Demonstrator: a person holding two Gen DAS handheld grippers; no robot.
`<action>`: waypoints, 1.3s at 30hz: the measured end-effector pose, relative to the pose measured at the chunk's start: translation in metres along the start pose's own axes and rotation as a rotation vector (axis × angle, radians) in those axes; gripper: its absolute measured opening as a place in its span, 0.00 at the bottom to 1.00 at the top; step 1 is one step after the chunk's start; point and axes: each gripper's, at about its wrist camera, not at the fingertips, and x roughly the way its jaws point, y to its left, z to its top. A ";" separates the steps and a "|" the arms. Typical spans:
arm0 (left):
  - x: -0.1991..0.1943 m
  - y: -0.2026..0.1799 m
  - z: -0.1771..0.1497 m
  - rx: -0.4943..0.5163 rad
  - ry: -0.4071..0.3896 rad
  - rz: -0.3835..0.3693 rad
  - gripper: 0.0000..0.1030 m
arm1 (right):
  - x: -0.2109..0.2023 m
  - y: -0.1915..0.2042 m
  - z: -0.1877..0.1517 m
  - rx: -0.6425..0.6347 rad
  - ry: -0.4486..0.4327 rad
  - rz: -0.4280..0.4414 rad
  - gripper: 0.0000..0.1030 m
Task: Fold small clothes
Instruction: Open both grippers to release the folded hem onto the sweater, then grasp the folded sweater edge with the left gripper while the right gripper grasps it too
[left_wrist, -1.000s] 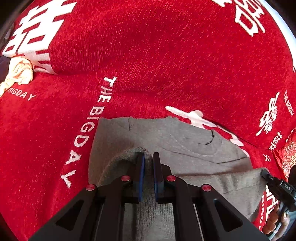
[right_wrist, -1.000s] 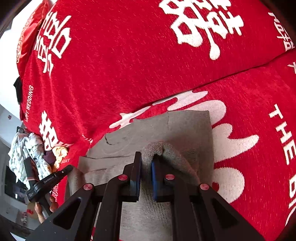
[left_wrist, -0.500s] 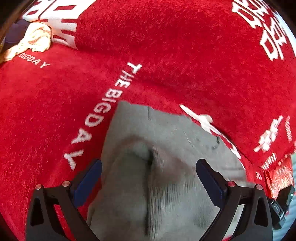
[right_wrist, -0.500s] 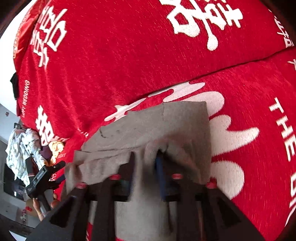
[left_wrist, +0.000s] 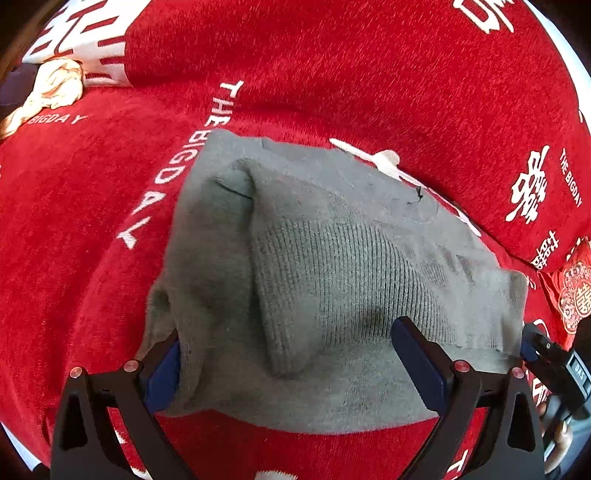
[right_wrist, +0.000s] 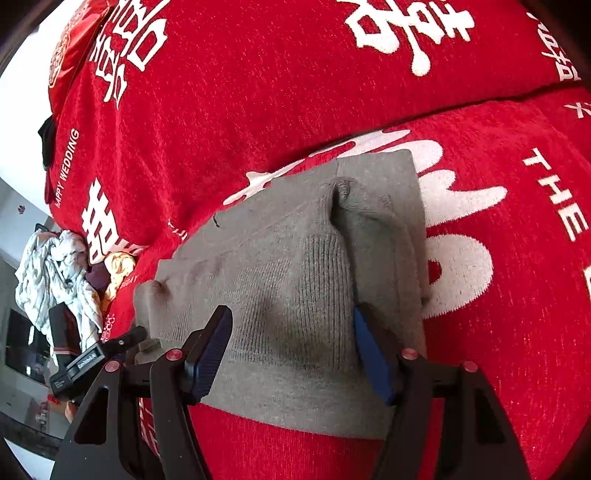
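A small grey knit garment (left_wrist: 325, 266) lies folded over on a red sofa cover with white lettering (left_wrist: 332, 74). Its ribbed hem lies on top, with a raised fold near its far left corner. My left gripper (left_wrist: 295, 358) is open, its blue pads either side of the garment's near edge, holding nothing. In the right wrist view the same garment (right_wrist: 295, 277) lies flat. My right gripper (right_wrist: 295, 347) is open over its near edge, holding nothing. The right gripper also shows in the left wrist view (left_wrist: 554, 365) at the garment's right end.
A cream cloth (left_wrist: 51, 88) lies at the far left of the sofa. A pile of pale clothes (right_wrist: 55, 266) lies off the sofa's left end. A red cushion with a round emblem (left_wrist: 572, 291) sits at the right.
Both grippers were shut on the garment's folded edge one second ago. Both have opened and let it go, and the grey cloth now rests on the sofa. The left opened first.
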 end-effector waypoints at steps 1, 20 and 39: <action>0.000 0.001 0.000 -0.005 0.002 -0.007 0.99 | 0.000 0.000 0.000 -0.005 0.001 -0.001 0.66; -0.003 0.000 0.006 0.047 -0.005 -0.011 0.67 | 0.009 -0.003 0.003 -0.027 0.011 0.007 0.44; -0.042 0.007 0.017 0.047 -0.016 -0.156 0.89 | 0.011 -0.014 0.005 0.033 0.029 0.050 0.37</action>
